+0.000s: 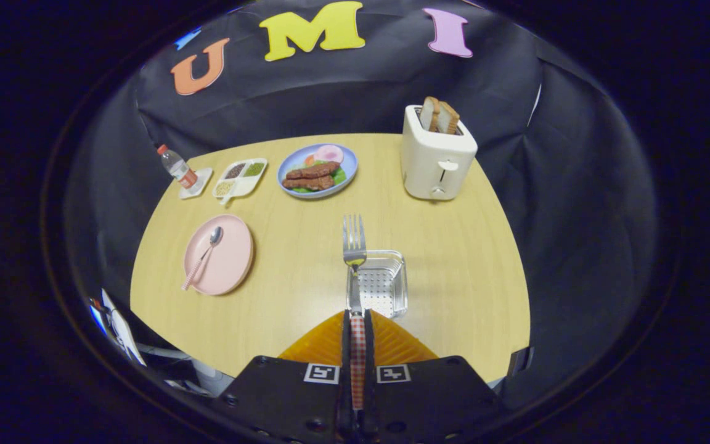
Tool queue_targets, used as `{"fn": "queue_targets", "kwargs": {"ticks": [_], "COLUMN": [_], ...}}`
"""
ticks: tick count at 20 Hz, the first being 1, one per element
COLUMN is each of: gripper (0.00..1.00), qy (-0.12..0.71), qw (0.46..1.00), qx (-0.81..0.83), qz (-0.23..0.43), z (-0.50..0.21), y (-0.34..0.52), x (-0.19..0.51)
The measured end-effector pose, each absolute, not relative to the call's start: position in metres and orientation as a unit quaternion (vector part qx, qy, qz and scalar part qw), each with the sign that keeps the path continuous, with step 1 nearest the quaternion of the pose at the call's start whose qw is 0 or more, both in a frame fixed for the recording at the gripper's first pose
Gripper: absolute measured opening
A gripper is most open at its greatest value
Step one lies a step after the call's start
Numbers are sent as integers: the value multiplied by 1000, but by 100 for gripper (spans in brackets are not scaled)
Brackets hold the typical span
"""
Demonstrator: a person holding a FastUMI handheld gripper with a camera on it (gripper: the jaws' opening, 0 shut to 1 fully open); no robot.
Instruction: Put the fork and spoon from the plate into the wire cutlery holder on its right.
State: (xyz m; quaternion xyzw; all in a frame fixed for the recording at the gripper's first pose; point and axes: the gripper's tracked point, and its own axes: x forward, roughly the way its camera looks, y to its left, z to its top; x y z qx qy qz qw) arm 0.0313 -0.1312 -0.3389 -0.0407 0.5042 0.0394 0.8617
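Wooden table (453,296), rounded far edge, black cloth wall behind.

Toaster (436,161) near the far right edge, two slices of bread (440,115) standing up out of its slots.

Blue plate (349,172) at the middle of the far edge, carrying meat strips, greens and a pink slice.

Pink plate (232,259) near the left edge. Spoon (203,257) lies on it, bowl toward the far side, handle running back over the plate's near rim.

Divided white tray (241,179) with grains, left of the blue plate; small bottle (176,166) with a red cap at the far left corner, standing on a small white dish.

Wire cutlery holder (386,280) sits right of the pink plate, well apart from it, just ahead of the fingers.

Gripper (358,324): fingers closed tight on the fork (354,243), clamping its checked handle from both sides. Fork points straight ahead, tines up toward the far edge, head over the holder's left rim; whether it touches the holder cannot be told.
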Motion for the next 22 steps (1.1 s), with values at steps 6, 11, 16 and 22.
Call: {"fn": "queue_targets", "kwargs": {"ticks": [6,11,16,22], "gripper": [7,7,7,7], "qy": [598,673,720,766], "qw": [800,738,692,640], "qx": [-39,-28,-52,-60], "qz": [32,22,18,12], "z": [-354,-360,-366,-382], "y": [-153,-156,-155,-148], "x": [19,25,36,46]}}
